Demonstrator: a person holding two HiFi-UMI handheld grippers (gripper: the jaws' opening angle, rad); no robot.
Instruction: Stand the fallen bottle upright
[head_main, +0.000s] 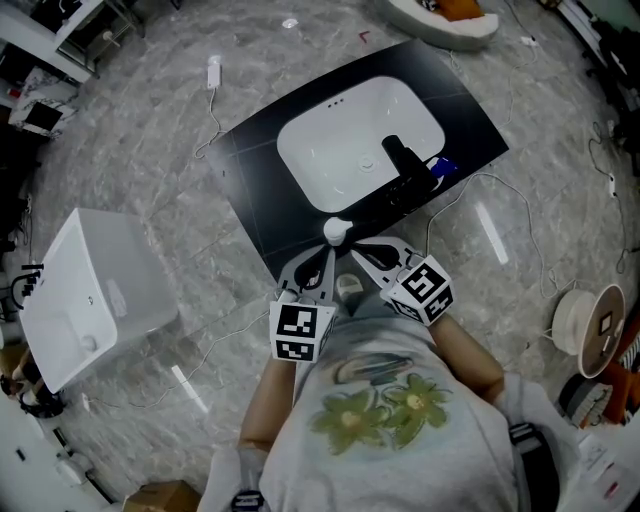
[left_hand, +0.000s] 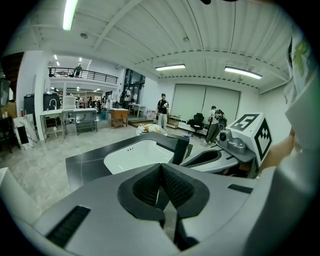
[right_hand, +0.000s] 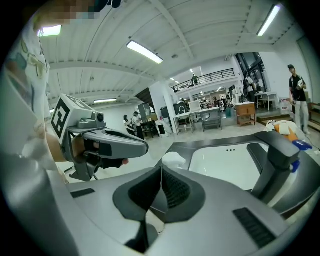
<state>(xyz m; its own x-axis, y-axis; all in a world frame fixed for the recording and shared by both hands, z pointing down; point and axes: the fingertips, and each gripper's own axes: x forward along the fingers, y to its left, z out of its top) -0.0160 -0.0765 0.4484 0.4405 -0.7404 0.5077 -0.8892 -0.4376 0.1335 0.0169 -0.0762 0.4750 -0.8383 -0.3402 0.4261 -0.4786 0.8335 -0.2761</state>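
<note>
Both of my tools at the near edge of the black countertop (head_main: 250, 190). The left gripper (left_hand: 161, 169) was clenched, its ribbed pads pressed flat together with nothing between them. The right gripper (right_hand: 161, 171) was likewise clenched and empty. The two sets of closed tips sat side by side and aimed slightly downward.

The white bottle (head_main: 338, 231) stood just ahead of my fingertips, between the two tips and a little beyond them, at the counter's near edge. From above, its round cap faced upward. Over my right fingers only the cap and its nozzle showed, so I judged the bottle upright, though my own fingers hid its body and base. Beyond the bottle lay the white basin (head_main: 340, 140), and the black faucet (head_main: 400, 160) rose ahead and to the right of my right fingers.

With the bottle apparently standing as the task wants, good handling was chiefly a matter of clearance. I judged that both clenched tips should be kept off the cap and moved slowly. A nudge so close to the edge could tip the bottle off the counter.
</note>
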